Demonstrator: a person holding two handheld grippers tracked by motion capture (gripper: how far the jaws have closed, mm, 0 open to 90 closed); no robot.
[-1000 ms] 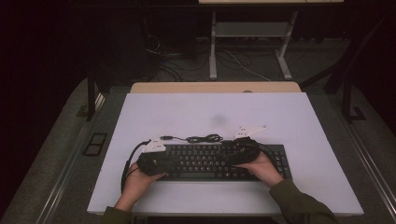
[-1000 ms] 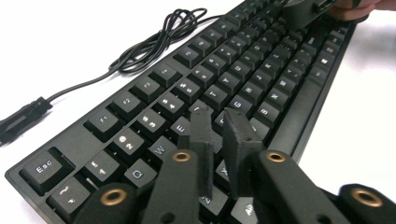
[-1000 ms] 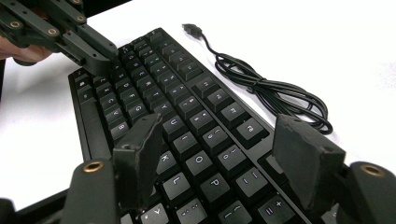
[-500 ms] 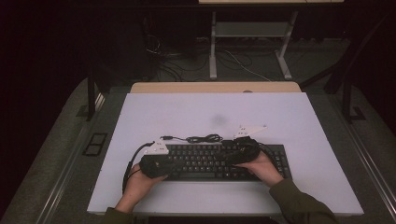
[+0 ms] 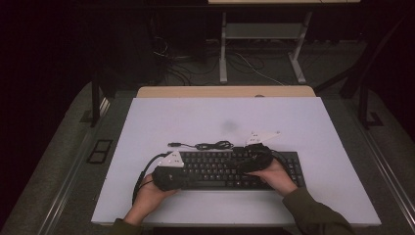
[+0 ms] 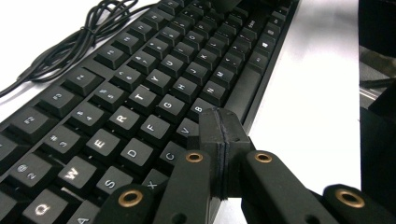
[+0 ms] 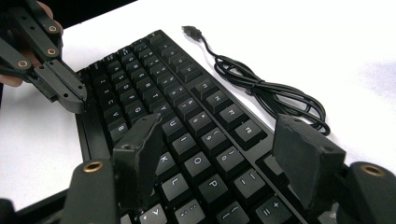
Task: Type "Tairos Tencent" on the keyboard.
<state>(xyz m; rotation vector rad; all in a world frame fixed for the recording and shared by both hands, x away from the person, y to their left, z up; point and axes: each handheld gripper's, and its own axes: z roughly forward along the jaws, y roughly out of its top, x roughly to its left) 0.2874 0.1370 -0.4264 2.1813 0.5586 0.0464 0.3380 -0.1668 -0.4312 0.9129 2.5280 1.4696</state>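
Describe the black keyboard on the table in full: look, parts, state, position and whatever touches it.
The keyboard is black, plastic-looking, with white legends on its keycaps. It lies flat near the front edge of the white table, long side toward the person. Its black cable is loosely bundled behind it, ending in an unplugged USB plug. The shut left gripper is low over its front edge near the bottom letter row; contact is unclear. The open right gripper hovers above its right-hand keys.

A white table (image 5: 303, 122) stands before a metal frame (image 5: 264, 34) and floor cables (image 5: 176, 54).
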